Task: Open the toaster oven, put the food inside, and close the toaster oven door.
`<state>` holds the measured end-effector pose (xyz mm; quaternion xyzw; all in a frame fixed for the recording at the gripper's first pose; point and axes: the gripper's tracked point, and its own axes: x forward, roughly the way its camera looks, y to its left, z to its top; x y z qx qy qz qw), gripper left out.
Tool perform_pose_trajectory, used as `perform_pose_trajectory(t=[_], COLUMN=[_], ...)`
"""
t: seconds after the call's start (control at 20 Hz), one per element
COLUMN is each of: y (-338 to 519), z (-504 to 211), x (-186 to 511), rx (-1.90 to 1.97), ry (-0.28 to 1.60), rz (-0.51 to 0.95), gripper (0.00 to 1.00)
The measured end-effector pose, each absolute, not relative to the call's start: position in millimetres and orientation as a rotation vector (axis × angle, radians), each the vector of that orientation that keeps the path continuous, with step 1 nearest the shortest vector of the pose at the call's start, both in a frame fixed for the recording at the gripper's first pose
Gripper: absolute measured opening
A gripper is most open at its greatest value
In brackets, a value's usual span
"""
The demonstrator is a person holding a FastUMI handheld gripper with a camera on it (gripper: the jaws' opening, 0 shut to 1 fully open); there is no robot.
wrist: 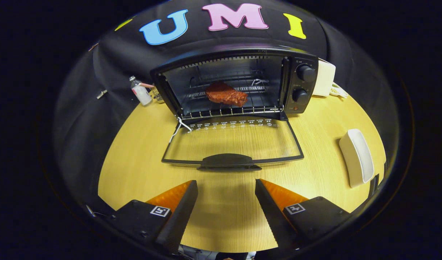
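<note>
A black toaster oven (300,85) stands at the back of the wooden table (134,169). Its glass door (232,144) lies folded down flat toward me, handle (229,161) at the near edge. A reddish-brown piece of meat (226,94) rests on the wire rack (232,111) inside the oven. My gripper (226,184) hovers over the table just short of the door handle. Its fingers stand open with nothing between them.
A white rectangular dish (356,157) sits on the table to the right of the door. A small bottle (140,92) stands left of the oven. A white box (324,77) is behind the oven's right side. Two knobs (303,83) are on the oven's right panel.
</note>
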<state>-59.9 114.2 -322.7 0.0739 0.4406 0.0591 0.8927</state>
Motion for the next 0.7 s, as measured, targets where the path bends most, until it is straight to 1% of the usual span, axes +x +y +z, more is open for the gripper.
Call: perform_pose_trajectory(t=[0.4, 0.45, 0.6, 0.65, 0.7], y=[110, 107, 104, 104, 103], z=[-361, -357, -363, -361, -361], x=[-49, -47, -40, -39, -40], rx=[0.085, 0.075, 0.042, 0.048, 0.054], ry=[0.986, 0.95, 0.971, 0.966, 0.973], rz=[0.064, 0.055, 0.034, 0.029, 0.03], gripper=[0.99, 0.99, 0.98, 0.96, 0.96])
